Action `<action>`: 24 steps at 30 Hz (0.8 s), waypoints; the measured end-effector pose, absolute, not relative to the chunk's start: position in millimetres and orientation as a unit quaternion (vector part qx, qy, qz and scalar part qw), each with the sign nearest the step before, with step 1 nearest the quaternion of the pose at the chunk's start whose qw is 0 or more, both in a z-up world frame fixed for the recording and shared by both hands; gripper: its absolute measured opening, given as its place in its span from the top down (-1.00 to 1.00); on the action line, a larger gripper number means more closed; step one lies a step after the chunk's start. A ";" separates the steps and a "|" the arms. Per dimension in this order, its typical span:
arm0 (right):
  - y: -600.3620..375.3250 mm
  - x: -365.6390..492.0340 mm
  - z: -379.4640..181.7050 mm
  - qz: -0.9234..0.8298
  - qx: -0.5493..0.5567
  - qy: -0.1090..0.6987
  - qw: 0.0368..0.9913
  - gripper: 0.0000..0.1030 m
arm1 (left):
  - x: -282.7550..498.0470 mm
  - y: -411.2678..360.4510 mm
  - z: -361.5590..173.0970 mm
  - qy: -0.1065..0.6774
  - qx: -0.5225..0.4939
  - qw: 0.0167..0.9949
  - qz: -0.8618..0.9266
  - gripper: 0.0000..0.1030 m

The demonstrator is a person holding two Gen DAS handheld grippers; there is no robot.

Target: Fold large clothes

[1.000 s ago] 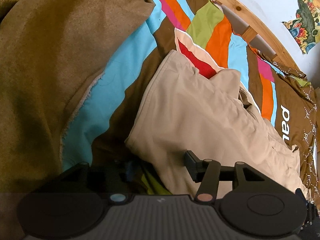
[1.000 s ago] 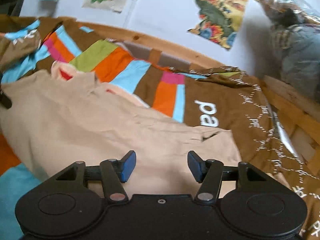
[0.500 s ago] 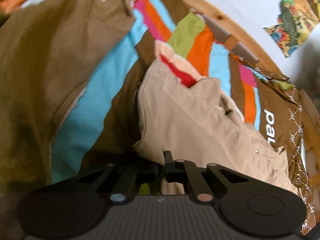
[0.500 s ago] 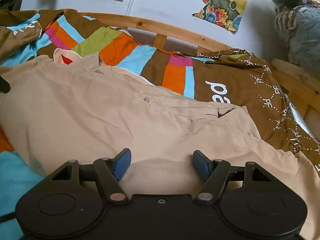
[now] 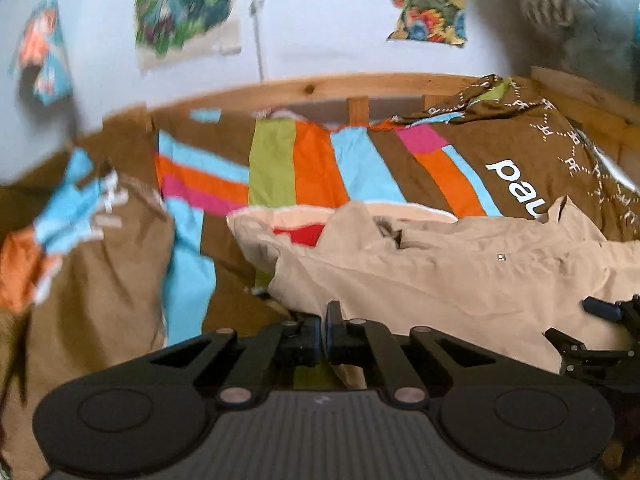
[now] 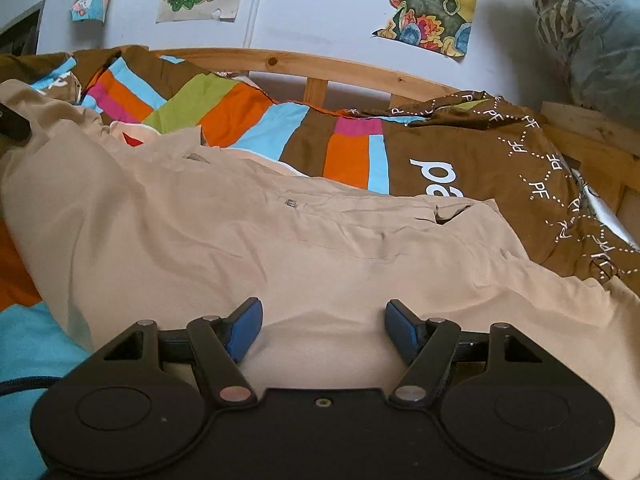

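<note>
1. Your left gripper [image 5: 325,334] has its 2 fingers pressed together on the near left edge of the beige garment [image 5: 440,280], with a fold of the cloth pinched between them.
2. Your right gripper [image 6: 323,330] has its blue-padded fingers [image 6: 244,330] spread wide apart, low over the garment's near edge; the pictures do not show whether the pads touch the cloth.
3. The beige garment [image 6: 240,240] lies spread across the bed, on top of the striped brown, orange, blue and green duvet [image 6: 256,120]. Its collar end, with a red patch inside, points toward the headboard side at the left.
4. In the left wrist view, your right gripper [image 5: 600,332] shows at the far right edge, beside the garment.
5. The wooden bed frame [image 6: 320,68] runs behind the duvet, and paper pictures [image 6: 428,4] hang on the wall above it.
6. The left wrist view is blurred toward its left side.
</note>
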State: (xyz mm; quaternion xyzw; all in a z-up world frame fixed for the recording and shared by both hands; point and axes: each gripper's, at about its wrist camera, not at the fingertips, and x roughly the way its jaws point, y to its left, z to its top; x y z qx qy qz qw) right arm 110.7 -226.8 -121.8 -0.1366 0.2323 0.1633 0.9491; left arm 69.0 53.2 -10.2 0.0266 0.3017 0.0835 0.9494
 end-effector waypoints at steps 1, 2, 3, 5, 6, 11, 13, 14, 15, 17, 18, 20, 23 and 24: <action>-228.2 110.6 -121.9 0.165 -0.133 0.232 0.949 -0.37 | 67.2 42.8 -7.7 0.296 0.040 0.951 0.078 0.99; -228.6 110.4 -122.3 0.166 -0.130 0.232 0.950 -0.37 | 69.4 32.6 -5.6 0.291 0.056 0.953 0.070 0.99; -228.9 110.2 -122.4 0.167 -0.128 0.232 0.950 -0.37 | 70.2 25.8 -2.7 0.285 0.068 0.954 0.060 1.00; -229.9 110.3 -122.7 0.168 -0.126 0.232 0.950 -0.37 | 75.3 18.5 7.5 0.275 0.059 0.959 0.031 1.00; -229.9 110.5 -122.6 0.168 -0.125 0.232 0.950 -0.37 | 77.4 17.7 13.6 0.267 0.044 0.963 0.013 1.00; -237.1 113.1 -120.9 0.176 -0.098 0.237 0.950 -0.38 | 89.2 14.2 44.5 0.229 -0.053 0.967 -0.099 1.00; -241.6 114.3 -119.8 0.184 -0.078 0.239 0.950 -0.39 | 98.5 -1.4 54.5 0.224 -0.057 0.964 -0.129 1.00; -246.2 115.1 -118.4 0.191 -0.063 0.240 0.950 -0.39 | 102.7 -13.4 58.5 0.221 -0.050 0.963 -0.143 1.00; -252.9 115.3 -115.6 0.200 -0.041 0.238 0.950 -0.38 | 105.8 -24.6 61.1 0.217 -0.042 0.962 -0.157 1.00; -270.0 114.0 -108.1 0.212 0.014 0.228 0.950 -0.21 | 111.7 -55.3 63.9 0.211 -0.022 0.958 -0.194 1.00; -280.3 114.0 -102.9 0.207 0.044 0.226 0.951 -0.15 | 113.6 -72.9 64.6 0.209 -0.009 0.954 -0.215 1.00; -303.3 114.0 -91.7 0.181 0.094 0.220 0.954 -0.13 | 115.4 -101.4 62.0 0.212 0.013 0.945 -0.247 1.00; -344.2 111.9 -74.3 0.150 0.145 0.209 0.955 -0.03 | 119.7 -144.0 48.0 0.223 0.044 0.928 -0.294 1.00; -358.5 109.5 -68.6 0.138 0.156 0.207 0.956 0.02 | 120.1 -154.7 42.5 0.229 0.048 0.923 -0.305 1.00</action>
